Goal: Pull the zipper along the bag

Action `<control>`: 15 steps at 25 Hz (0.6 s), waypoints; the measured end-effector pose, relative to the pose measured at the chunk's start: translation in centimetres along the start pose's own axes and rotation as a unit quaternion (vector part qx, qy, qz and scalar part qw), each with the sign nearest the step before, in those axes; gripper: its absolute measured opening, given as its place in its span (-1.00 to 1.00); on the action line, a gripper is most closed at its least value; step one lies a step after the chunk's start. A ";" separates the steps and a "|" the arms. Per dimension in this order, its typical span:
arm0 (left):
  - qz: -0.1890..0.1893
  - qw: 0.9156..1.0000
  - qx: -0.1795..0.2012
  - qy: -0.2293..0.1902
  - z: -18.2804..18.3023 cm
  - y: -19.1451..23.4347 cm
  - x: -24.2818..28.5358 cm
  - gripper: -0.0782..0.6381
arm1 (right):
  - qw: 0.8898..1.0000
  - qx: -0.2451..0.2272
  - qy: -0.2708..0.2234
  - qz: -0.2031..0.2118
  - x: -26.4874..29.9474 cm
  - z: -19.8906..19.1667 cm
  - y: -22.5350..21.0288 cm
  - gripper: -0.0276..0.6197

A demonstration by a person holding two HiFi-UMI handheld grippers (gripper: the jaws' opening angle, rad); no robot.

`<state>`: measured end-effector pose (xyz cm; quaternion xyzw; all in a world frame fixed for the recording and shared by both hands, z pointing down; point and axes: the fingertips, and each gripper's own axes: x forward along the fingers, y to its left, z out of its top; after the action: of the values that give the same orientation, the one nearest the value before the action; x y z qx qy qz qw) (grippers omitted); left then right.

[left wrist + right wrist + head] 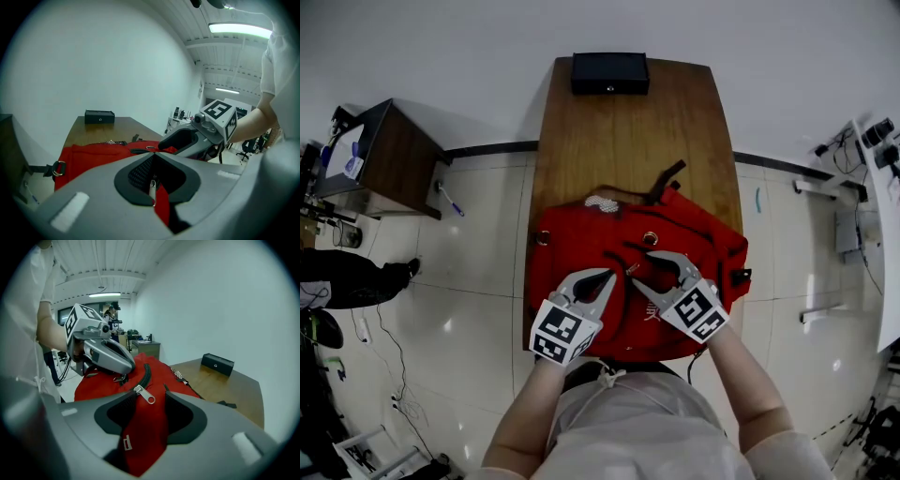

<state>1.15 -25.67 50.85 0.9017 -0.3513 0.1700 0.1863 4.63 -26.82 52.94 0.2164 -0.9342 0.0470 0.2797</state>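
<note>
A red bag (572, 239) lies on the near end of the wooden table (628, 131). A black zipper (146, 372) runs across its top, and a silver slider with its pull tab (144, 394) rests on the fabric. My right gripper (149, 397) is open; the slider lies between its jaws, and neither pad touches it. My left gripper (153, 157) is shut on red bag fabric, with a silver metal tab (153, 188) caught between the jaws. In the head view the left gripper (614, 275) and the right gripper (639, 269) nearly meet at mid-bag.
A black box (609, 73) stands at the table's far end. A black strap (667, 178) trails off the bag's far side. A dark cabinet (389, 155) stands left of the table. Cables and a person's legs (356, 277) occupy the floor at left.
</note>
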 end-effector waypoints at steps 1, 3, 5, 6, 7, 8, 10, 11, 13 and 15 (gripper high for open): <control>-0.002 1.000 0.000 0.005 -0.1 0.1 0.2 -0.76 | 1.000 -0.007 0.001 0.016 0.2 0.1 0.1 -0.34; -0.006 1.000 -0.002 0.017 -0.3 0.2 0.6 -0.76 | 0.998 -0.016 0.005 0.060 0.5 0.1 0.5 -0.33; -0.010 1.000 -0.005 0.024 -0.3 0.2 0.8 -0.76 | 0.994 -0.025 0.009 0.110 0.7 0.2 0.9 -0.41; -0.012 1.000 -0.007 0.025 -0.2 0.2 0.9 -0.76 | 0.991 -0.033 0.012 0.131 0.8 0.3 1.0 -0.42; -0.015 0.999 -0.010 0.026 -0.2 0.2 0.9 -0.76 | 0.988 -0.044 0.015 0.149 0.8 0.3 1.1 -0.43; -0.017 0.999 -0.012 0.028 -0.3 0.2 1.0 -0.76 | 0.985 -0.053 0.019 0.165 0.8 0.3 1.1 -0.43; -0.022 0.999 -0.016 0.032 -0.3 0.3 1.0 -0.76 | 0.978 -0.058 0.028 0.199 0.9 0.3 1.2 -0.43; -0.023 0.999 -0.016 0.035 -0.3 0.3 1.1 -0.76 | 0.974 -0.057 0.033 0.218 1.0 0.3 1.2 -0.44; -0.025 0.999 -0.015 0.041 -0.4 0.3 1.2 -0.76 | 0.965 -0.055 0.044 0.254 1.1 0.1 1.4 -0.47; -0.026 0.998 -0.016 0.050 -0.6 0.4 1.4 -0.76 | 0.956 -0.062 0.061 0.281 0.9 0.0 1.5 -0.54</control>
<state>1.75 -26.45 52.06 0.8978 -0.3209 0.2040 0.2222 3.29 -25.79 53.47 -0.0757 -0.9395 0.0785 0.3247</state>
